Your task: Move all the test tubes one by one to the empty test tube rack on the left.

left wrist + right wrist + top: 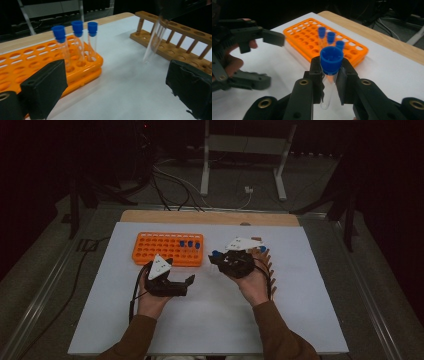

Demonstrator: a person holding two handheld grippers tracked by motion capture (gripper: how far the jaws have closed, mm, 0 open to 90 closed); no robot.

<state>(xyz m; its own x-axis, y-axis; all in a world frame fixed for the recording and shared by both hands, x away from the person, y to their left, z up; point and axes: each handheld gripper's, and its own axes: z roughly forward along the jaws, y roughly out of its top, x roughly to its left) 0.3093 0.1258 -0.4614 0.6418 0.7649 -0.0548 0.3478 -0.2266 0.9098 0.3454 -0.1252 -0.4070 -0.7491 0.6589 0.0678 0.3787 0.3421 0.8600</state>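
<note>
The right gripper clamps a blue-capped tube upright between its jaws; the left gripper gapes empty.

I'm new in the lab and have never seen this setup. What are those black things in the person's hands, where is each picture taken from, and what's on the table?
They are hand-held grippers with two black jaws, one per hand. The high view looks down on the white table; the other two pictures come from cameras riding on each gripper. The right gripper is shut on a clear test tube with a blue cap. The left gripper is open and empty. An orange rack holds three more capped tubes. The left gripper view also shows a wooden rack.
</note>
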